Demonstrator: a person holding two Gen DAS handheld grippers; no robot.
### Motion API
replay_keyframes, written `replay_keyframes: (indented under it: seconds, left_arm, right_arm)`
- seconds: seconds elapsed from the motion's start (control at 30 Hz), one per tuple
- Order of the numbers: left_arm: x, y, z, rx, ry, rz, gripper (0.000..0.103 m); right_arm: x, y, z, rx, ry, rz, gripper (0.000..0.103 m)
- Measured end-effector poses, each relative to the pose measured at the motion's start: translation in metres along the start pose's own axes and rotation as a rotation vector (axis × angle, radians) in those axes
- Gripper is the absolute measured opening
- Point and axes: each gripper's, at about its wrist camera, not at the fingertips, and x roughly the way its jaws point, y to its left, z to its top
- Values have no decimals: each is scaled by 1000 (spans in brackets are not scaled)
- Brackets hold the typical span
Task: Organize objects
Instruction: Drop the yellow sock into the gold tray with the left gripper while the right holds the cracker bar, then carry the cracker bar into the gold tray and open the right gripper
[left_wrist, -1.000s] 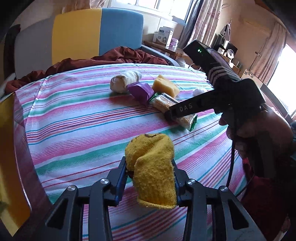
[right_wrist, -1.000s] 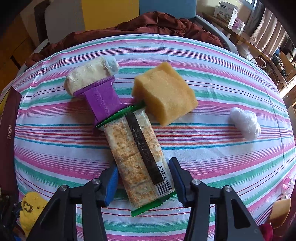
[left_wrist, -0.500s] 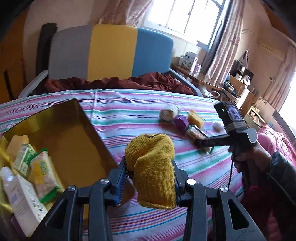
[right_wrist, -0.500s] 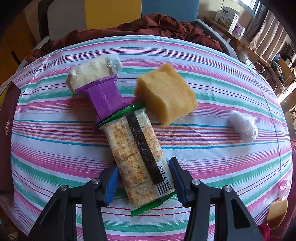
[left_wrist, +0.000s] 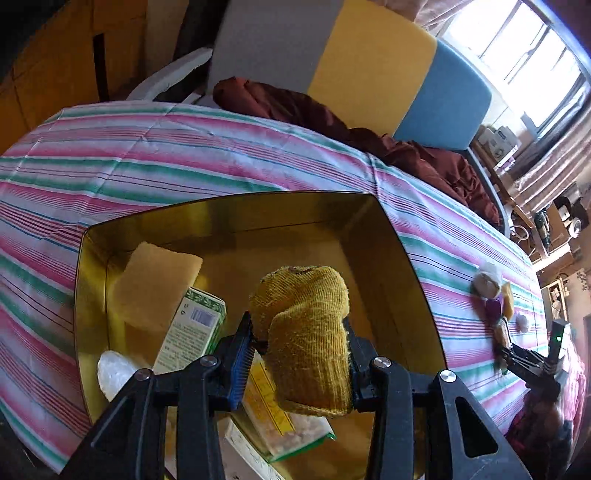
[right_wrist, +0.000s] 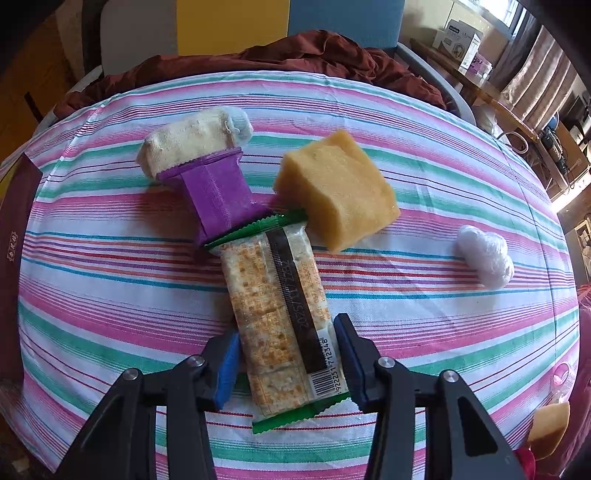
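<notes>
My left gripper (left_wrist: 299, 354) is shut on a rolled yellow sock (left_wrist: 306, 332) and holds it above the open gold tin (left_wrist: 406, 258). The tin holds a tan sponge (left_wrist: 155, 288), a green-white box (left_wrist: 192, 332), a snack packet (left_wrist: 280, 424) and a clear wrapped lump (left_wrist: 114, 373). My right gripper (right_wrist: 288, 362) is open, its jaws on either side of the near end of a cracker packet (right_wrist: 280, 302) that lies on the striped tablecloth (right_wrist: 110, 295). Beyond it lie a purple packet (right_wrist: 218, 192), a cream sock roll (right_wrist: 192, 144) and a tan sponge (right_wrist: 336, 188).
A white wrapped ball (right_wrist: 484, 254) lies to the right on the cloth. A dark red lid (right_wrist: 14, 236) sits at the left edge. A maroon cloth (right_wrist: 295, 51) lies on the multicoloured chair (left_wrist: 369, 59) behind the table. The right gripper (left_wrist: 528, 362) shows far right in the left wrist view.
My left gripper has carried the yellow sock leftward from over the tablecloth to above the gold tin. My right gripper has stayed around the cracker packet.
</notes>
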Motion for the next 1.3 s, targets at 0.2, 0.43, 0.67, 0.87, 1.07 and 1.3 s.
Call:
replay_keyframes:
  seconds: [0.2,0.43,0.67,0.87,1.07,1.3]
  left_arm:
    - [33,17,23,-42,44,60,43]
    - [47,22,26,-35,67,101,50]
    - [-11,21,17,21,-91,111,68]
    - [-64,17,-7,36,-232,94,67]
    - [-105,-6,-69,105,-375,108,71]
    - [-116,-21,-111,170,-447,149,72]
  right_arm:
    - [2,-4,3,-1,1,8,48]
    - [4,-3,4,-5,0,11,48]
    - [4,-2,2,-11,-3,7,47]
    - [1,0,-1,-17,-5,0,45]
    - [-5,9,-10,-34,18,20,44]
    - [-23,46,-34,-71,45,141,44]
